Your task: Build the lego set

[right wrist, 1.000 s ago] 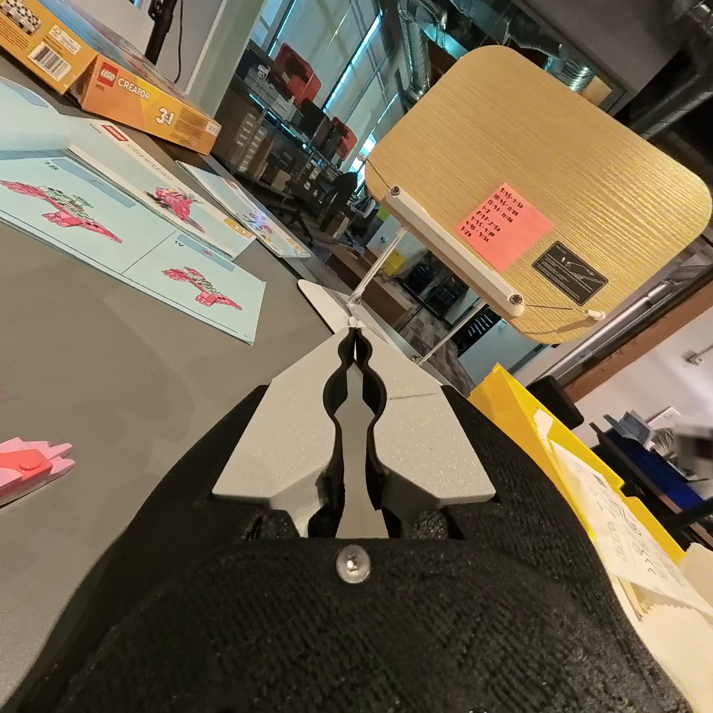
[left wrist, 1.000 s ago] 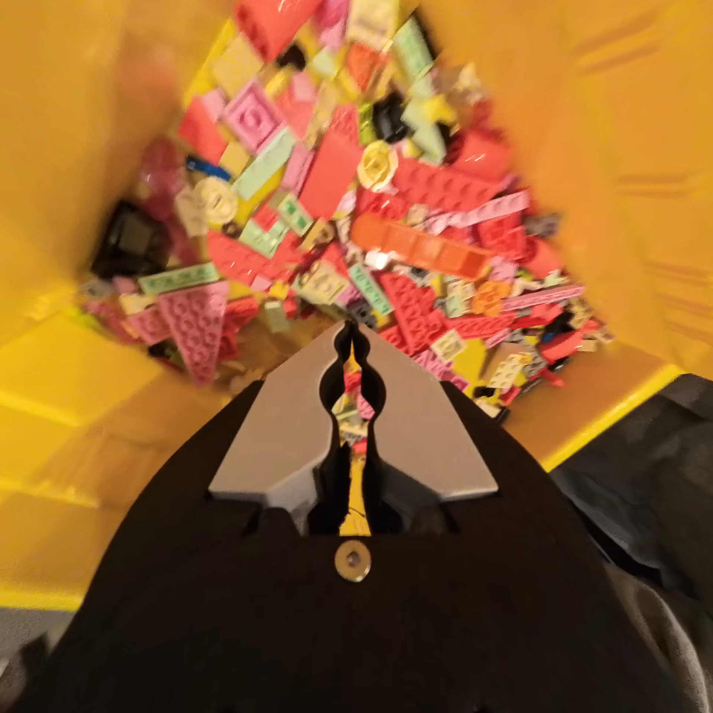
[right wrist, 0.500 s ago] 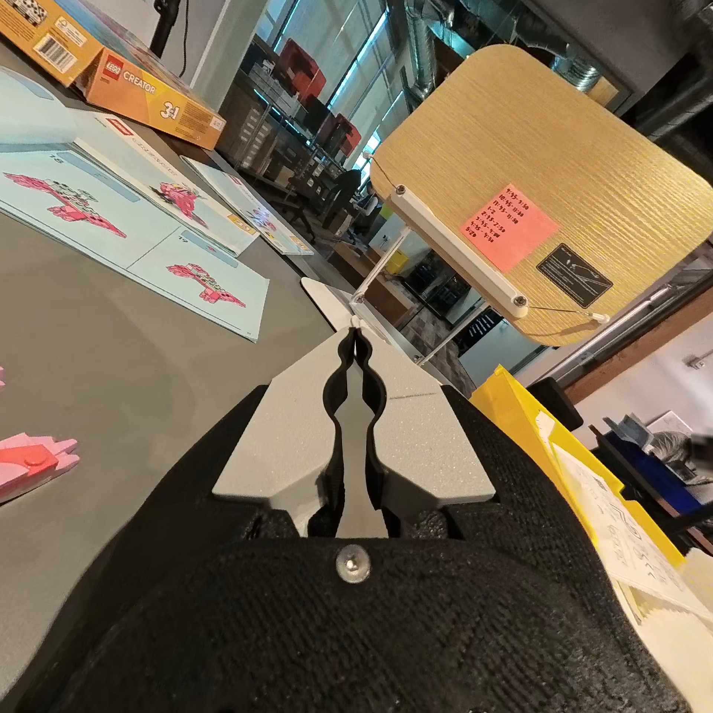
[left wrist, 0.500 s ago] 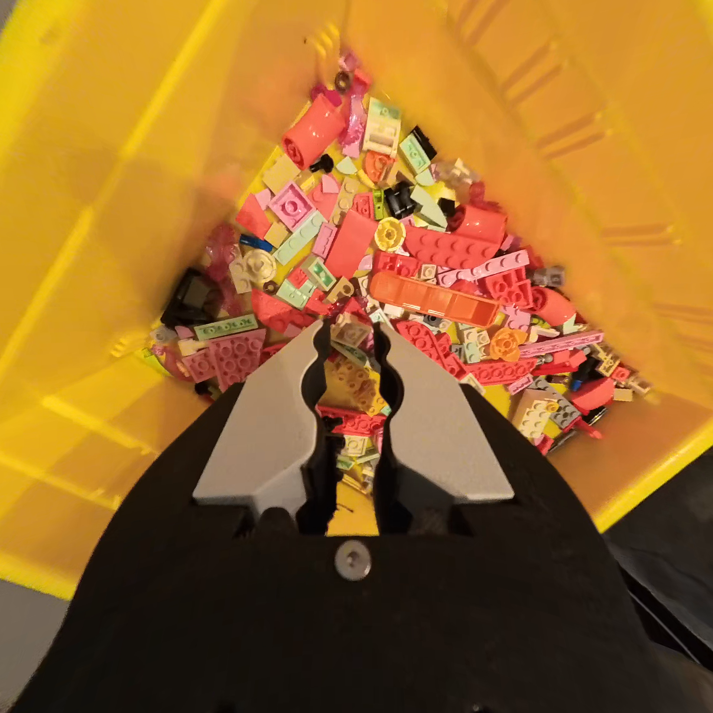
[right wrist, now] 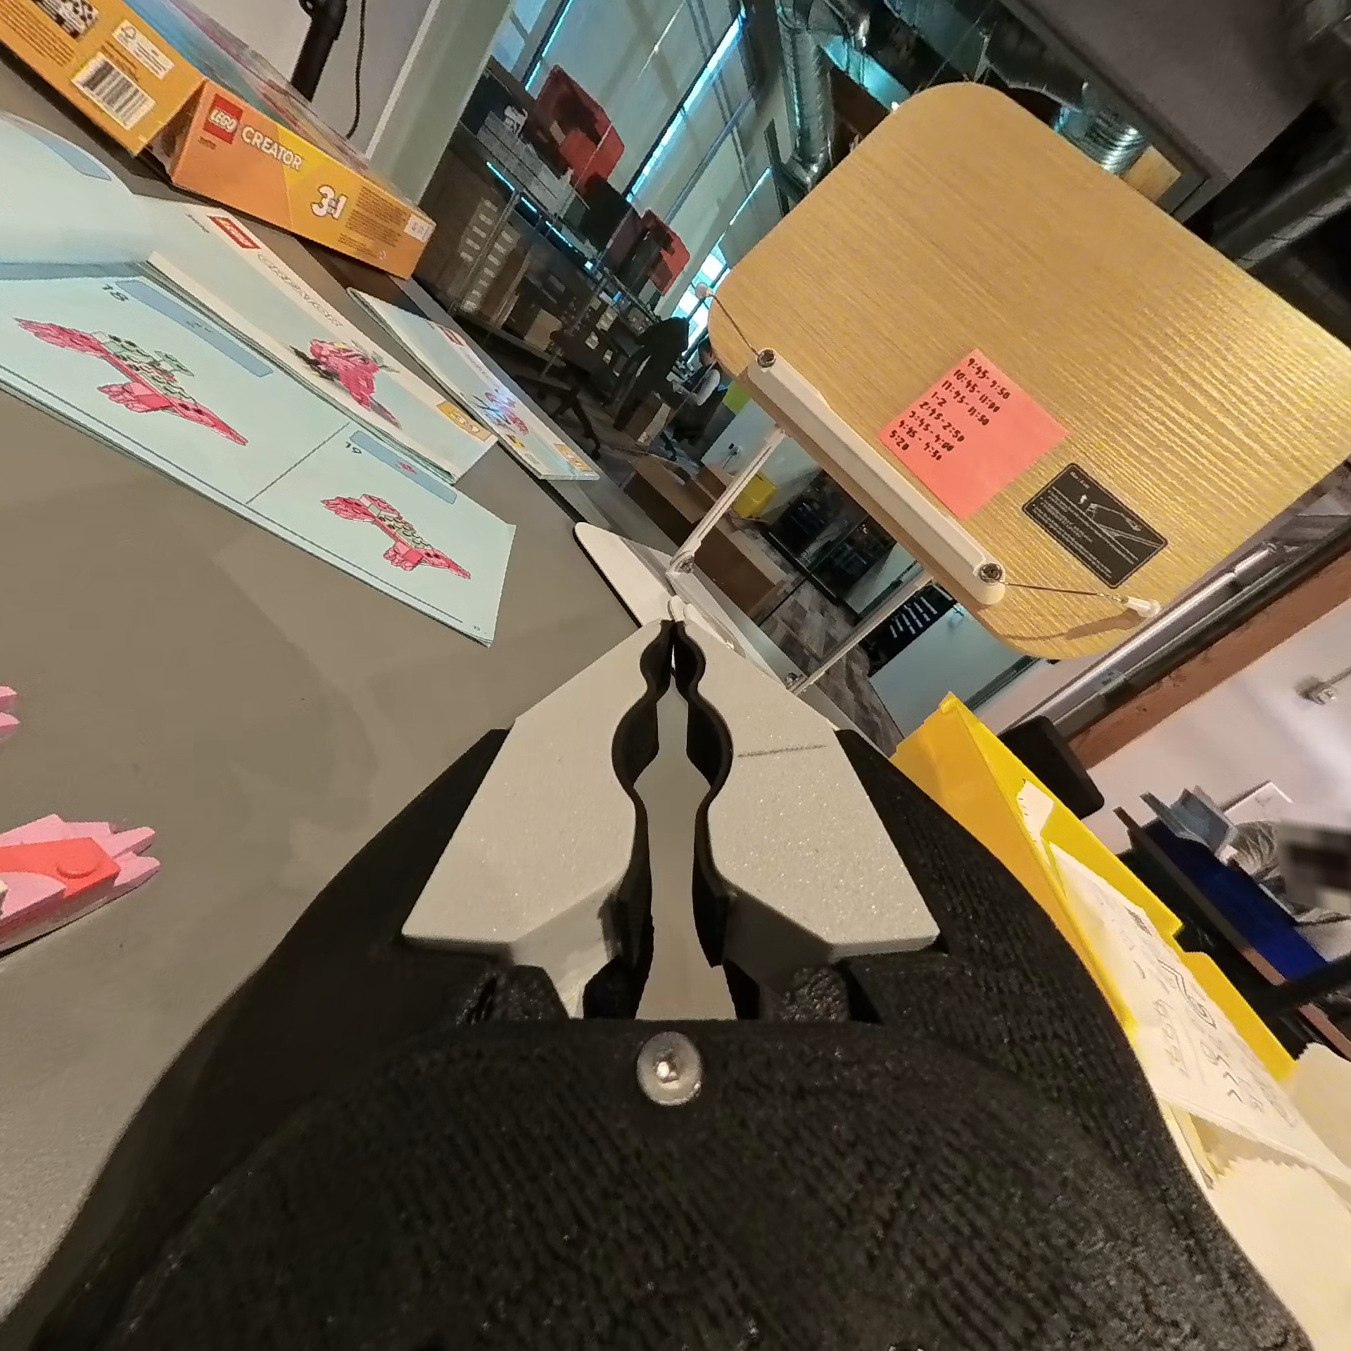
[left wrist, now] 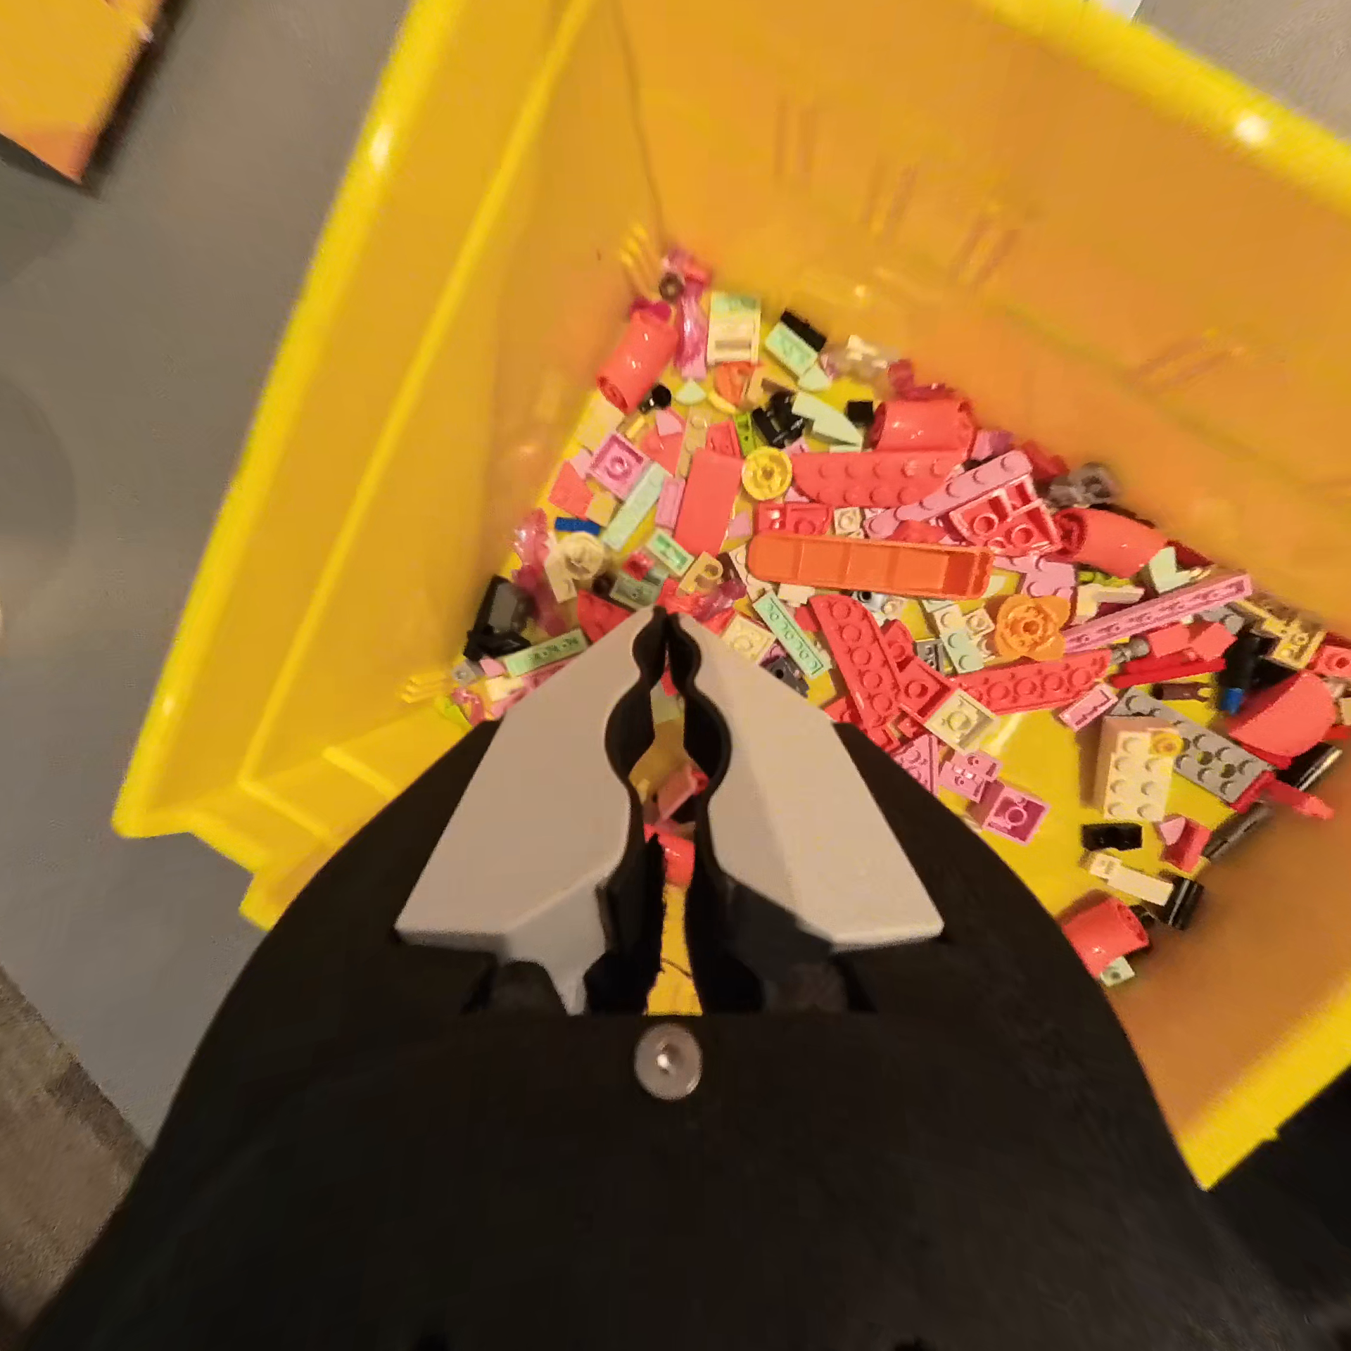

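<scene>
A: Grey tabletop point(right wrist: 219, 694) fills the right wrist view, with shelving and windows of a workroom behind it. What lies on it?

B: 1 open instruction booklet point(right wrist: 241, 468) with pink model drawings, 2 more booklets beyond it, and an orange set box point(right wrist: 292, 175) at the far edge. At the left edge sits a partly built pink and red model point(right wrist: 66, 877). A tilted wooden board point(right wrist: 1023, 329) on a white stand carries a pink note and a black label.

A: And the right gripper point(right wrist: 671, 632)?

B: Its grey tips meet at the front, with nothing seen between them. It hangs above the table, apart from the model.

A: Where are the loose bricks?

B: In the left wrist view, heaped in a yellow bin point(left wrist: 409, 453) standing on the grey surface. The pile of bricks point(left wrist: 877, 585) is mostly red, pink and pale green, with 1 long orange piece point(left wrist: 870, 566) near the middle and a yellow round piece point(left wrist: 766, 471) above it.

A: The left gripper point(left wrist: 667, 621)?

B: It sits over the near corner of the bin, tips pressed together. Whether a small piece is pinched there cannot be told; the picture is slightly blurred.
</scene>
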`<state>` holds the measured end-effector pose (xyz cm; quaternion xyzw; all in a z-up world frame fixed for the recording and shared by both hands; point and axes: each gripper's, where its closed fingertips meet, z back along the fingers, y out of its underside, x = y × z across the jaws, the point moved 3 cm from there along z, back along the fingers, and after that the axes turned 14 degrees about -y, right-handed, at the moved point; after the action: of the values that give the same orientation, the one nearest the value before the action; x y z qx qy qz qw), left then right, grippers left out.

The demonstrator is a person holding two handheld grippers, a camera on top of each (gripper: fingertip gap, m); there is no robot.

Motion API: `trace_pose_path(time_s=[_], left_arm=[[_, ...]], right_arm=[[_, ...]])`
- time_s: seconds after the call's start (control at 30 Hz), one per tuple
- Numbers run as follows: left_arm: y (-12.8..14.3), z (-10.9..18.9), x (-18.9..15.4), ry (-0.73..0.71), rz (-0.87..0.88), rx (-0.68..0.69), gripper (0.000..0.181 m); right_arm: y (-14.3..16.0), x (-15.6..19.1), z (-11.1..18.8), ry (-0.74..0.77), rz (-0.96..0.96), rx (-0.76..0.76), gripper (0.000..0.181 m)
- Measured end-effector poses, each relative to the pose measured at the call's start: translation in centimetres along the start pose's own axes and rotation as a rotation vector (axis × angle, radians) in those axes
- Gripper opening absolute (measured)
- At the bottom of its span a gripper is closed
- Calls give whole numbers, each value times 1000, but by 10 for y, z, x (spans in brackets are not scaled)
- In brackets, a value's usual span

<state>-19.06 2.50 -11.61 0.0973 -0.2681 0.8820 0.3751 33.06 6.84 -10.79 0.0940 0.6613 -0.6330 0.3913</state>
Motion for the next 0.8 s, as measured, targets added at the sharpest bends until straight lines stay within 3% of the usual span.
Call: trace_pose_path(time_s=[0.1,0.2,0.27,0.37,0.6,0.8], left_arm=[[1,9,-4,47,29,-55,0],[13,2,-15,120,20,17,23],[19,-3,-18,93,-63,76,31],[18,-9,-20,23,-188,91,31],[23,-27,-23,7,-288,205,26],[18,-25,-22,-54,-341,143,12]], right_arm=[[0,0,0,-2,1,-1,0],[-1,1,0,-6,3,-4,0],[-2,2,0,-7,6,-7,0],[-2,2,0,-8,10,-5,0],[-1,1,0,-3,-3,-9,0],[-2,0,1,-1,-8,-15,0]])
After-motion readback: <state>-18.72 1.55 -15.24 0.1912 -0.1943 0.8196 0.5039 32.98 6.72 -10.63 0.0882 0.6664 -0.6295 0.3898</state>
